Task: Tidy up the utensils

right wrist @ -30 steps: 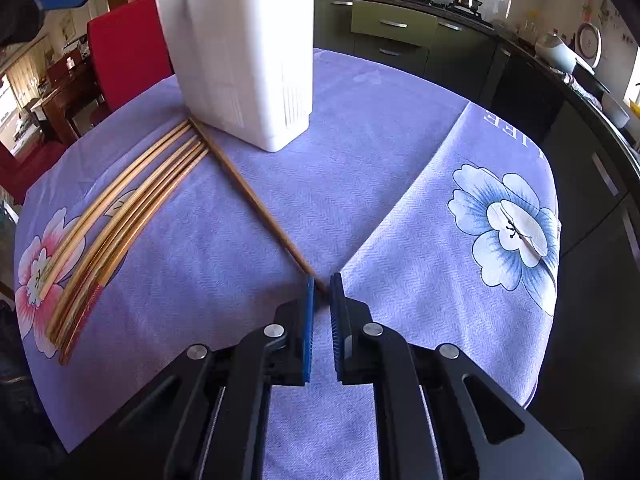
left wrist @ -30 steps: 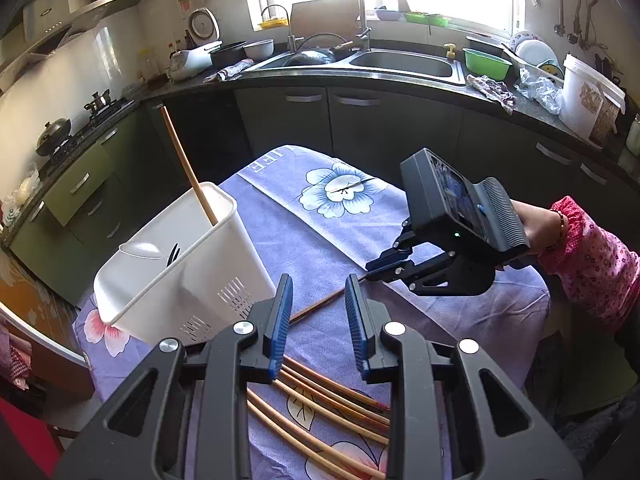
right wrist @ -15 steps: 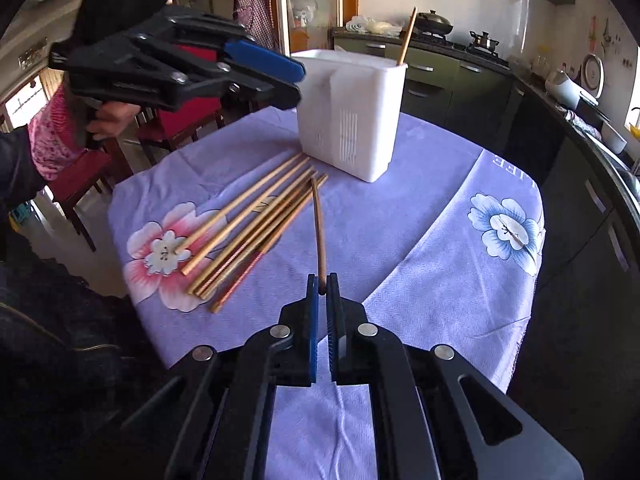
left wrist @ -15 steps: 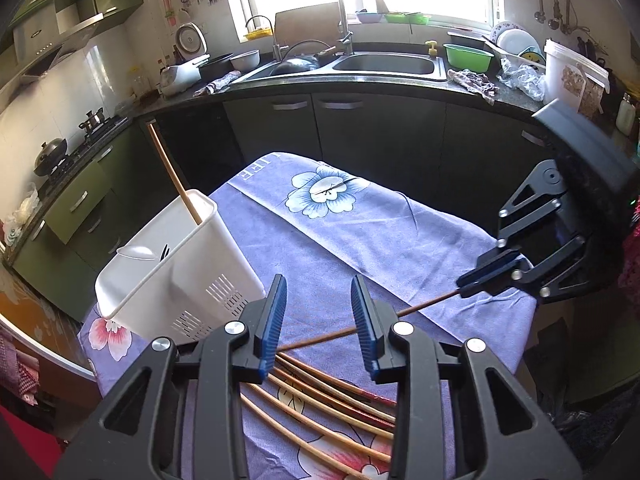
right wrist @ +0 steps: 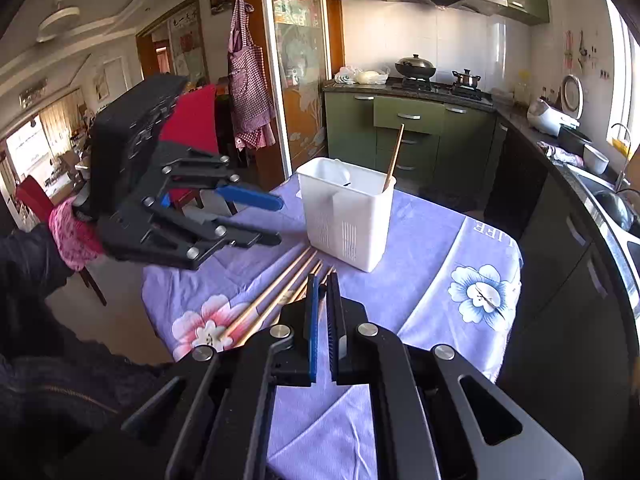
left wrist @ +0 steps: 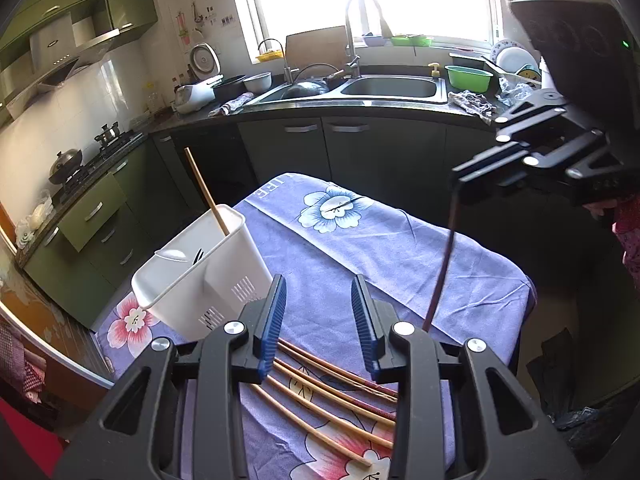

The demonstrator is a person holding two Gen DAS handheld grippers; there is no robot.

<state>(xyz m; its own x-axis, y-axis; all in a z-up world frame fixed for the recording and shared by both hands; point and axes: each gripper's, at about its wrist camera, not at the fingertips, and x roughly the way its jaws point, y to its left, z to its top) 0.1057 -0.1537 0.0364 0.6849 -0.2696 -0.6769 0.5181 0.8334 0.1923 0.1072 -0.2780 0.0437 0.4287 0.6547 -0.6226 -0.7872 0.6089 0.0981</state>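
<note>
Above floral tablecloth [left wrist: 360,240], raised right gripper [left wrist: 460,178] apparently pinches dangling chopstick [left wrist: 444,260]; left gripper [left wrist: 320,320] parted, empty.

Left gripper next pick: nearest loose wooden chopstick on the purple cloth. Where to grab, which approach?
Grip the nearest loose wooden chopstick near mid-length, coming from above with the open left gripper turned so its jaws straddle the stick. It lies flat on the purple flowered tablecloth, thin, close beside its neighbours, so probably only its top and narrow sides are reachable; the ends offer less balance.
</note>
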